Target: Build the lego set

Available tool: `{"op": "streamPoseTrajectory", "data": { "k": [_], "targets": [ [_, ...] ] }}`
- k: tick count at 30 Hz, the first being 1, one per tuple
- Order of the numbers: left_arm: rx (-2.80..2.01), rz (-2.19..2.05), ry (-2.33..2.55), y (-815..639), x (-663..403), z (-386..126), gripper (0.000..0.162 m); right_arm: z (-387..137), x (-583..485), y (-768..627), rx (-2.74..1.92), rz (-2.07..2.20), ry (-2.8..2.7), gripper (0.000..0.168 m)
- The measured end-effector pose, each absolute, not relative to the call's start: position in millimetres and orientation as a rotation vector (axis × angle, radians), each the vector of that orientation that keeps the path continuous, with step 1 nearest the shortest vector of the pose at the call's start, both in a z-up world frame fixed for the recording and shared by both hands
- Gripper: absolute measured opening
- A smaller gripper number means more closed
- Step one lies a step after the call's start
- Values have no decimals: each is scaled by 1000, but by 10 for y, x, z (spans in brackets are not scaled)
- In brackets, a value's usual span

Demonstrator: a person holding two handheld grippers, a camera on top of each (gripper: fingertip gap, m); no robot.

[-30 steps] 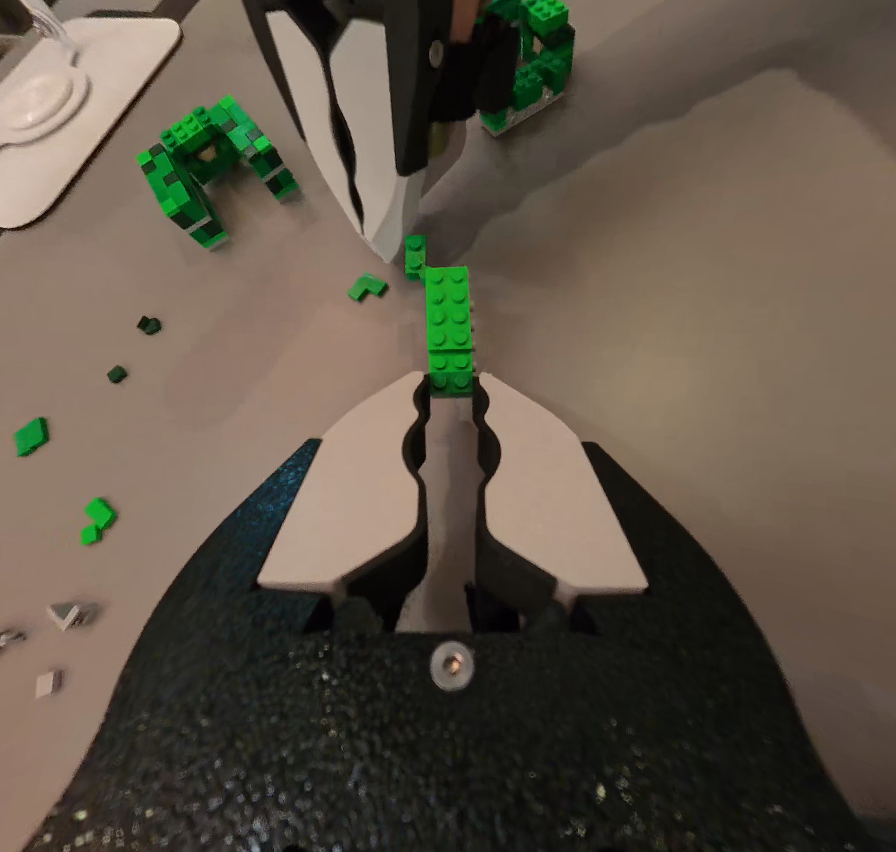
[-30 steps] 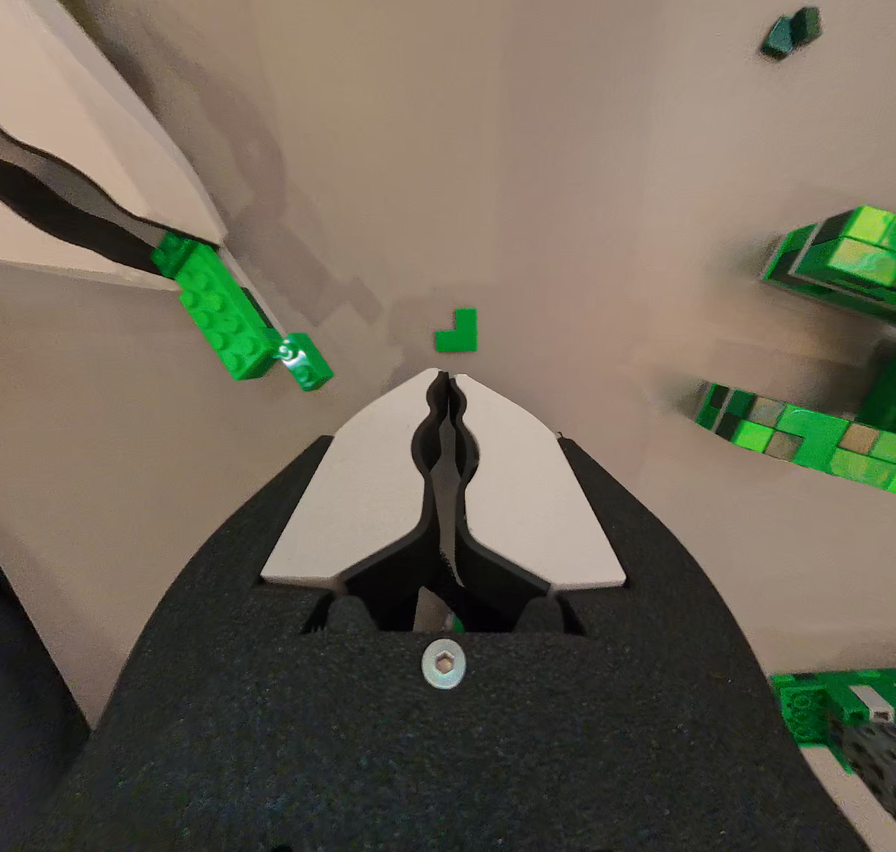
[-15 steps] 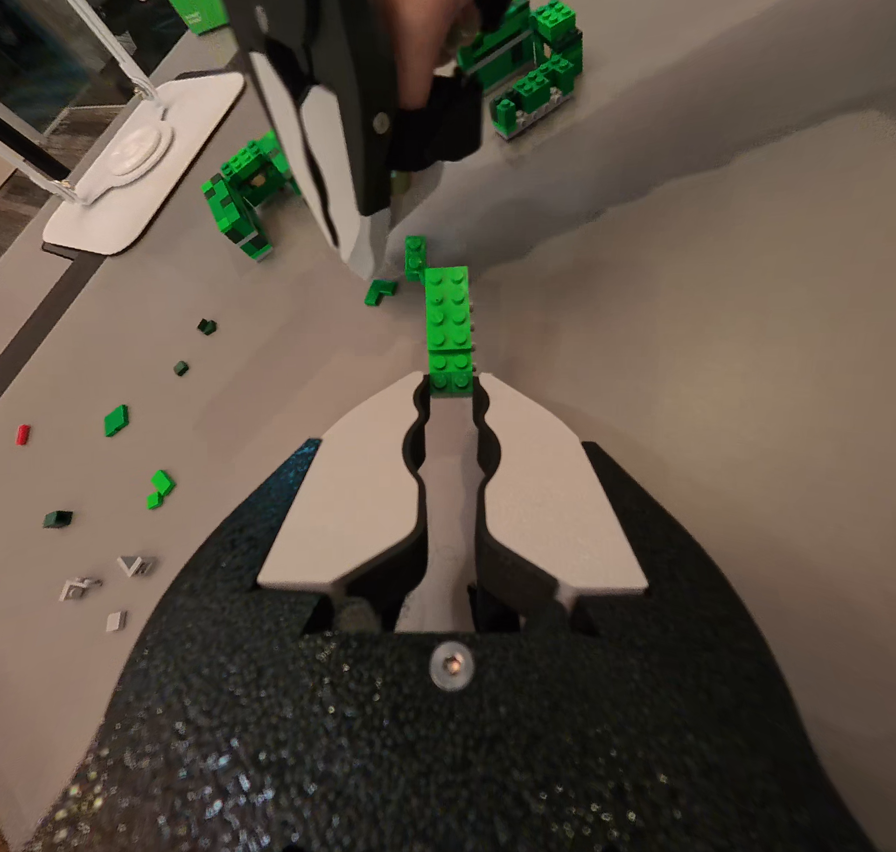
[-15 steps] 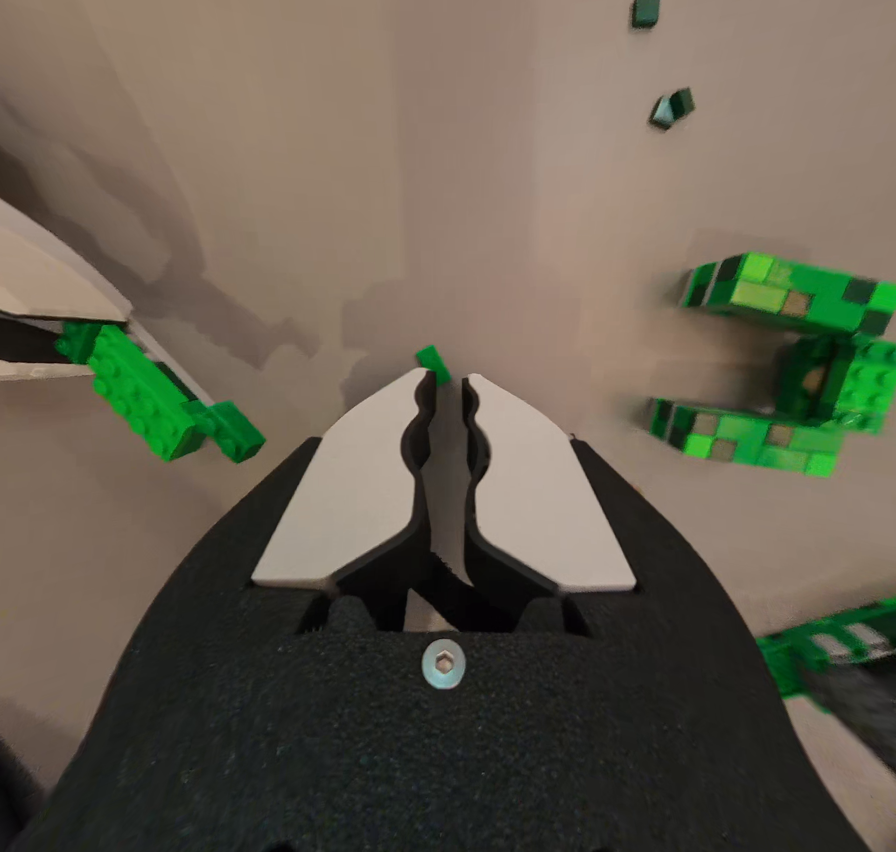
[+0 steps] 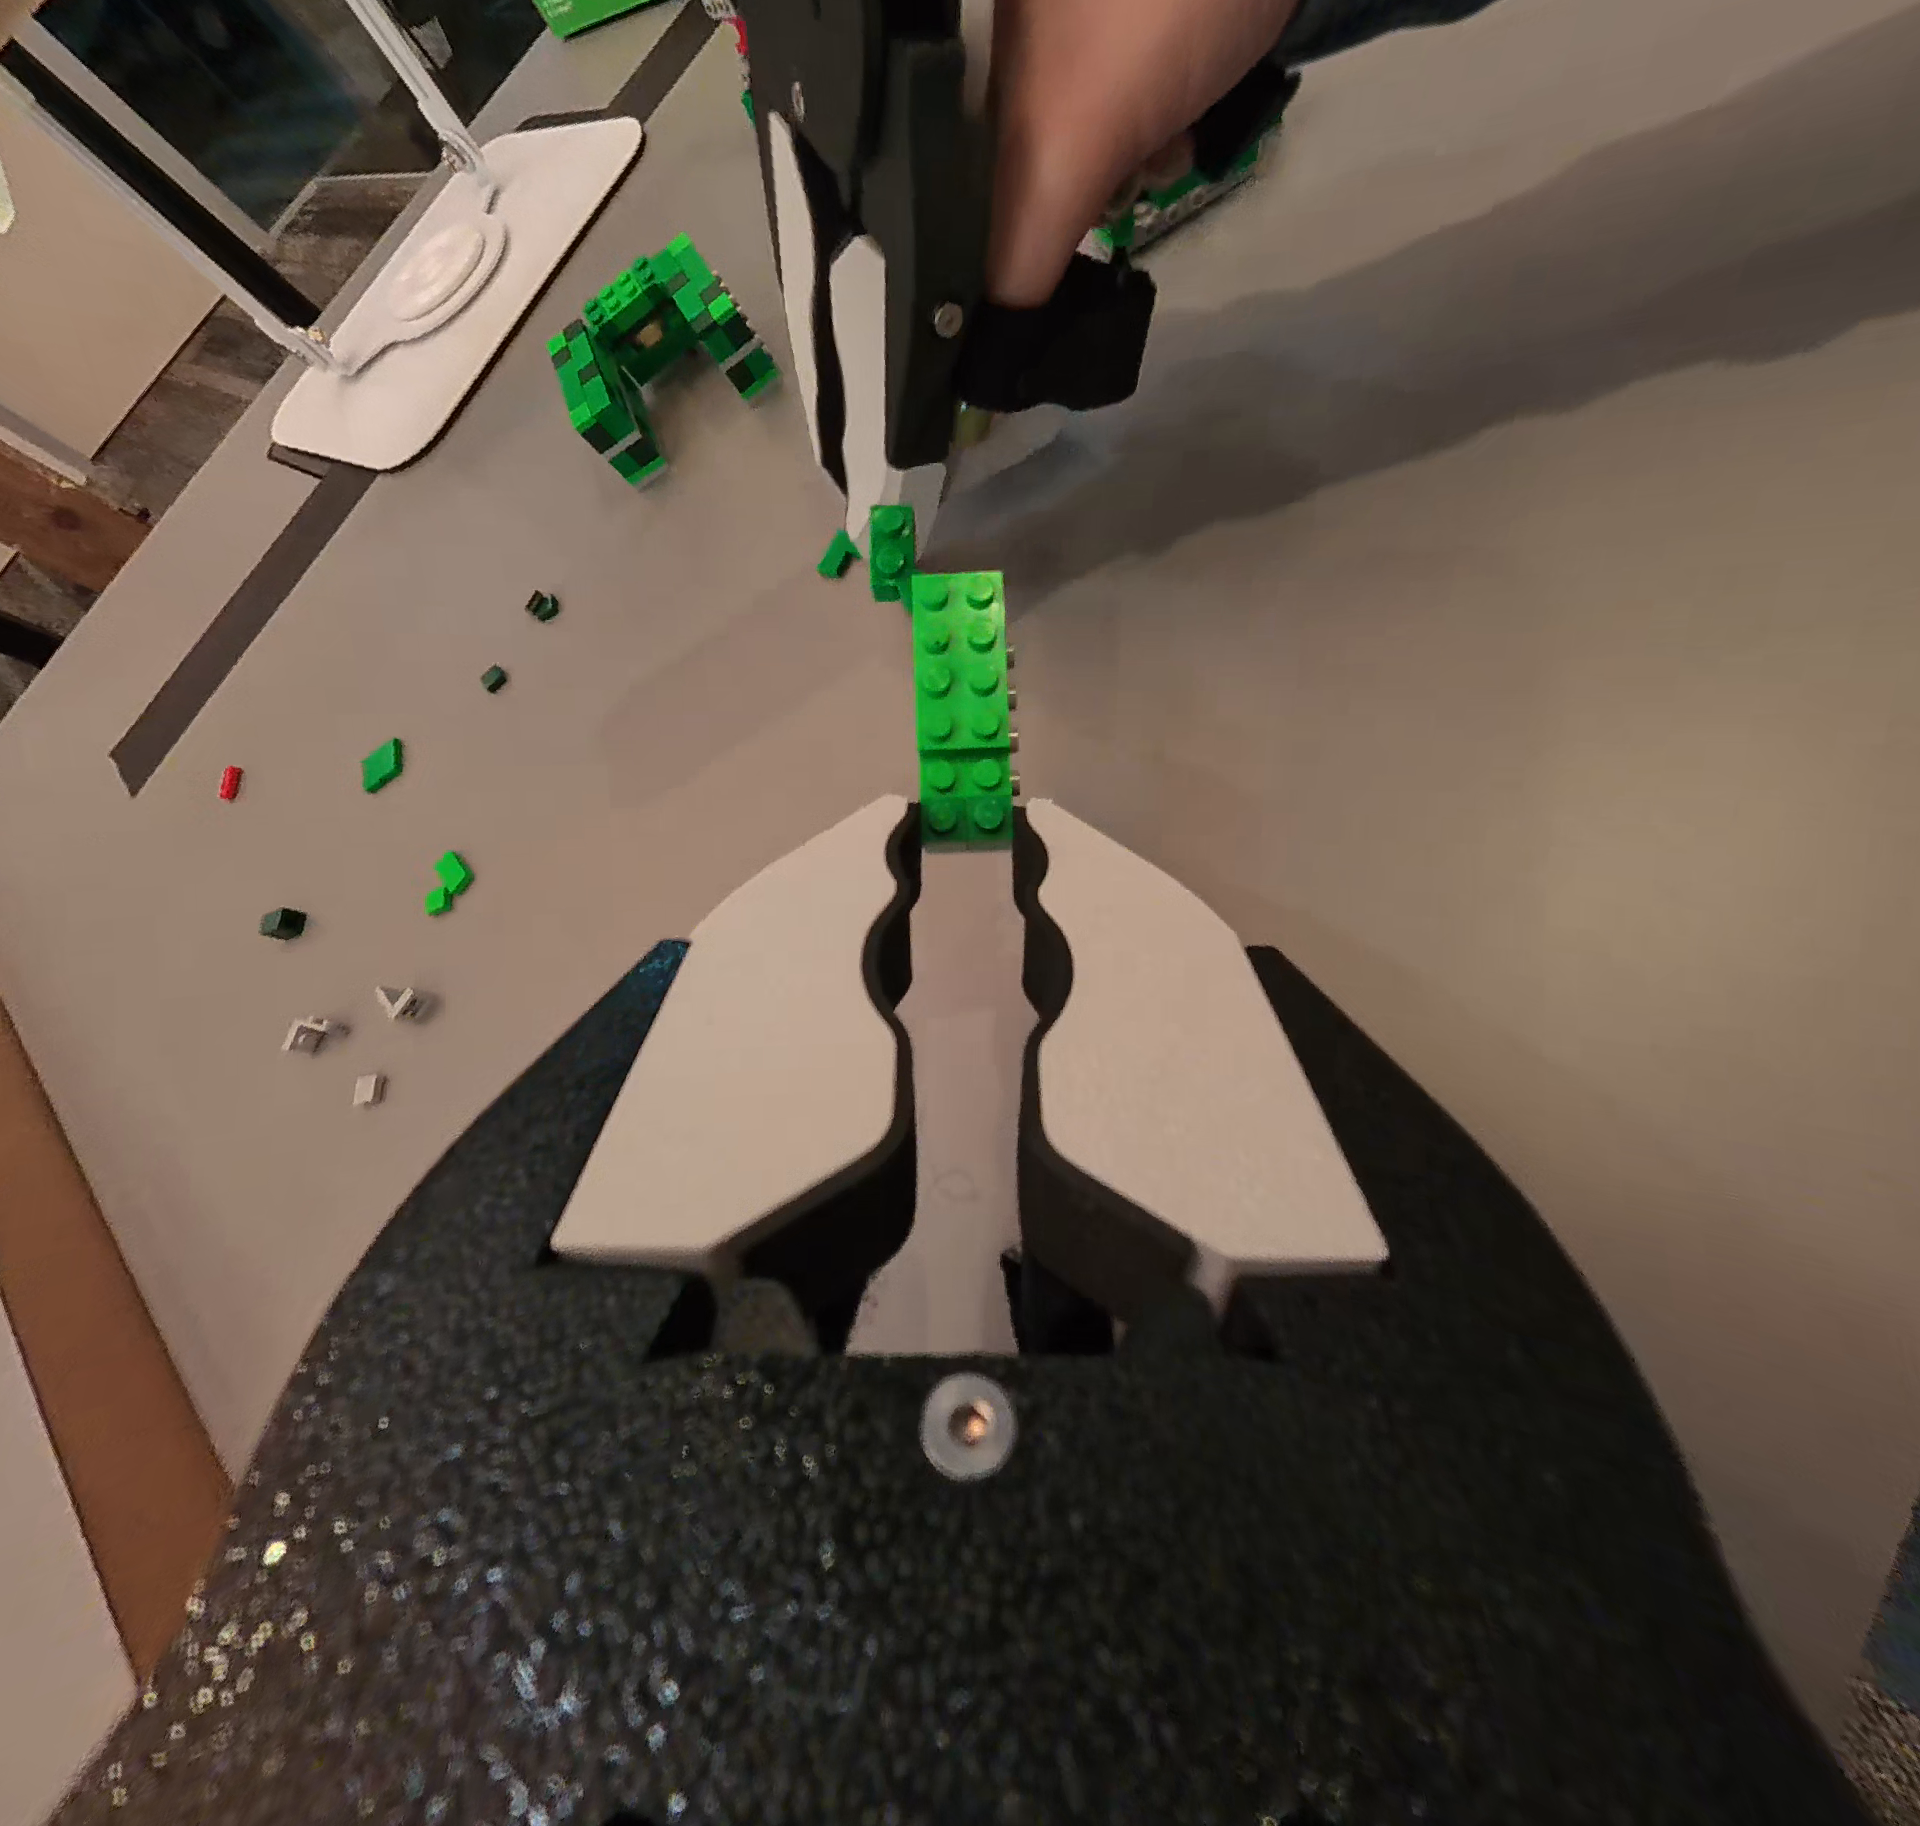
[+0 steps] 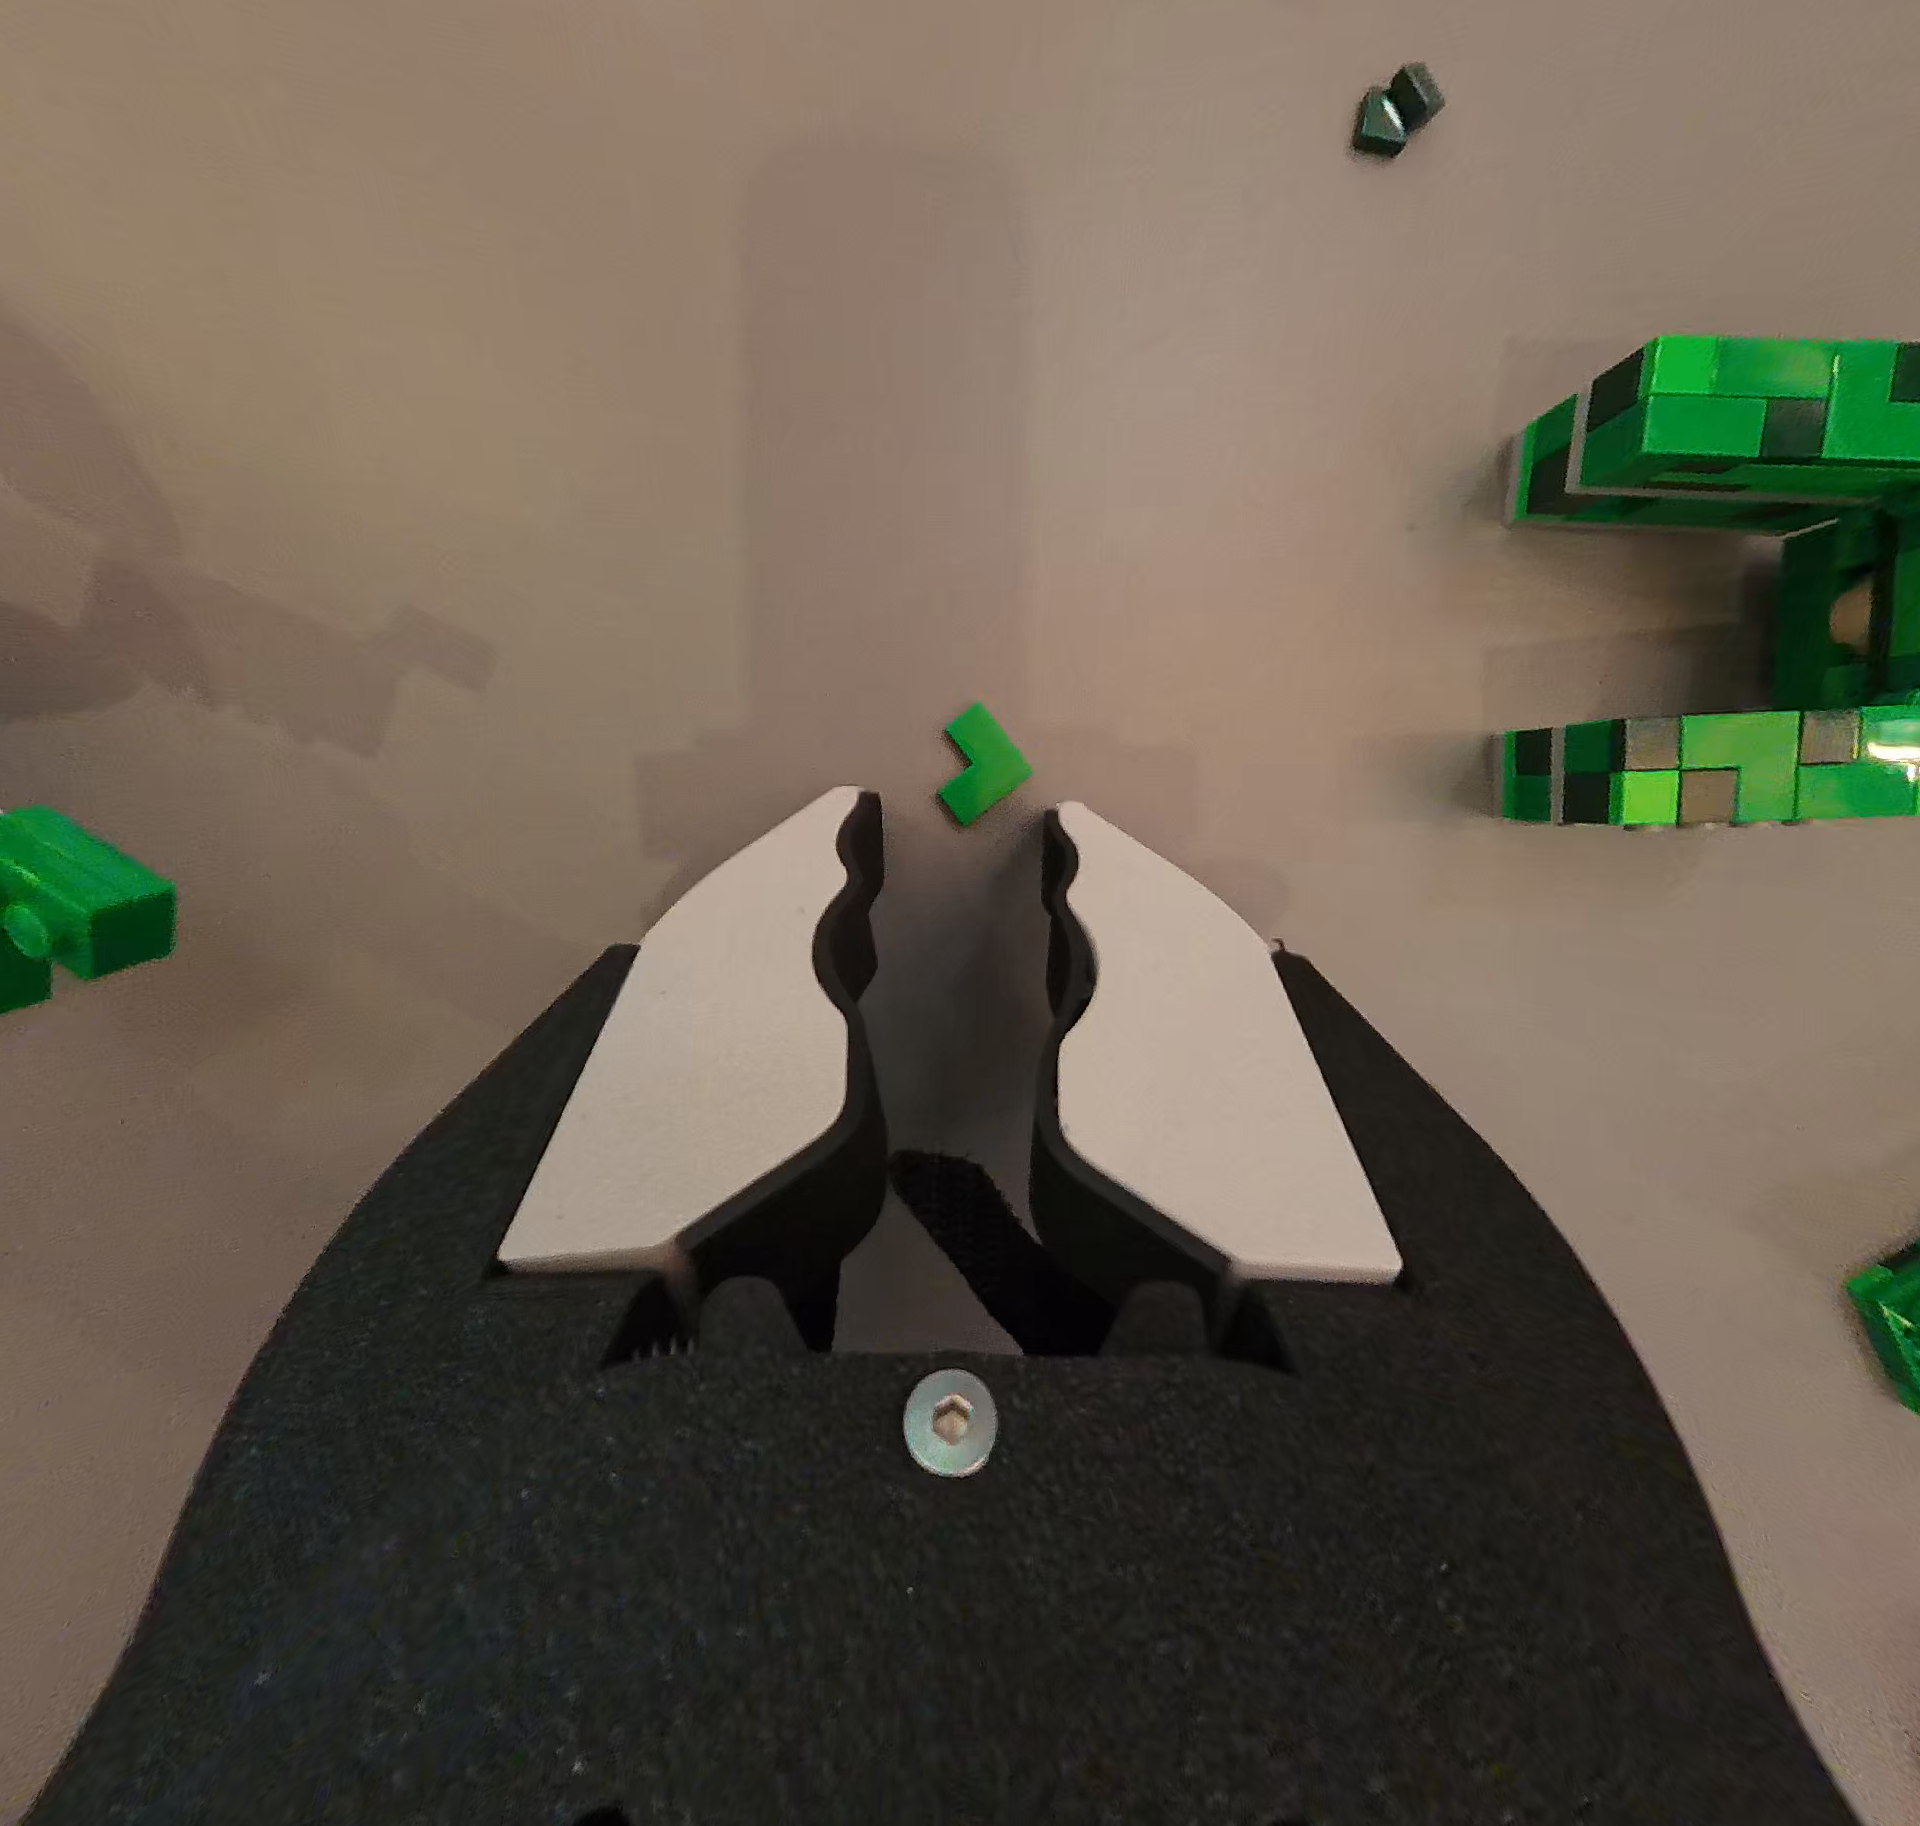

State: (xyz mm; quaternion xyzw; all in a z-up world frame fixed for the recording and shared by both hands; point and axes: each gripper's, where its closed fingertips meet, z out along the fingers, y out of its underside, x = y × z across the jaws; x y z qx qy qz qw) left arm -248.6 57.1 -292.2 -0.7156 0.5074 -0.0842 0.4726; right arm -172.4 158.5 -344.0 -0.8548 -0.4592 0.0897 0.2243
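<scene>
The L-shaped tile (image 6: 982, 777) lies flat on the table (image 6: 623, 322), just ahead of the right hand-held gripper (image 6: 963, 815), whose fingers stand apart with nothing between them. The tile sits a little past the fingertips and slightly toward the right finger, not yet inside the gap.

The step in hand looks like picking up this tile. It is thin and smooth-topped, so it will likely handle awkwardly: there is little edge to catch. A good approach would bring the tips down until they touch the table on either side of the tile, centre the gap on it, and close on two opposite straight edges, not across the notch, where it could twist out. Closing slowly should keep it from skating away.

The left hand-held gripper (image 5: 966, 826) is clamped on the near end of a green brick assembly (image 5: 961, 675), held out above the table with studs up; a small brick (image 5: 891, 552) juts from its far end. In the left wrist view the right gripper points down just beyond that end, with the tile beside its tip.

Farther off stand a green arch build (image 5: 649, 363) and scattered small pieces (image 5: 447, 883).
</scene>
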Motion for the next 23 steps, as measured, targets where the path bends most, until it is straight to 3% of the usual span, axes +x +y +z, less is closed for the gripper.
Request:
{"op": "streamPoseTrajectory", "data": {
  "k": [1, 14, 23],
  "targets": [
    [-1755, -203, 1242, 570, -2489, -2919, 16, -3439, -1740, 1597, -2351, 244, -1252, 28],
    [-1829, -151, 1295, 662, -2427, -2952, 16, -3401, -1757, 1704, -2178, 88, -1366, 1],
    [-1837, -181, 1278, 611, -2463, -2863, 16, -3163, -1638, 1786, -1936, 269, -1555, 0]
  ]
}}
